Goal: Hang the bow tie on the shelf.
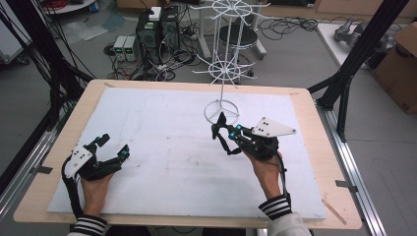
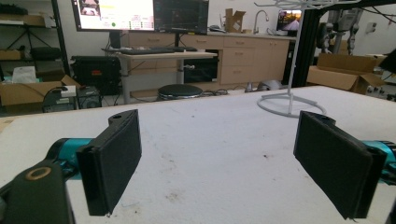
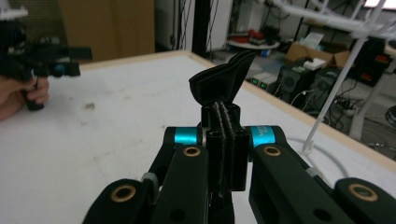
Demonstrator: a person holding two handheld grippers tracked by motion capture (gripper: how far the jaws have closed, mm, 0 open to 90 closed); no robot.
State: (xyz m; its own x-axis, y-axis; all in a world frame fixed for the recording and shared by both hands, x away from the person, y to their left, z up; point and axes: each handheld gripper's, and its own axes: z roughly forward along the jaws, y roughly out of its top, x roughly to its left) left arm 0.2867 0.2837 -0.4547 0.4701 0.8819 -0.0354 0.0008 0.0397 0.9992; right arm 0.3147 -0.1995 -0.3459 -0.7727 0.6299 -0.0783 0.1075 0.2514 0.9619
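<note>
Left gripper (image 2: 217, 161) wide; right gripper (image 3: 223, 86) closed empty | white table (image 1: 162, 147); cluttered lab

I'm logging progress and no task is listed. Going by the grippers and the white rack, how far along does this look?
Early. Done: the right gripper is shut on a small black item, lifted beside the rack's base ring. In hand: that item, near the rack. Left: the rack's arms look bare, so nothing seems hung yet. The left gripper is open over the table, holding nothing.
</note>
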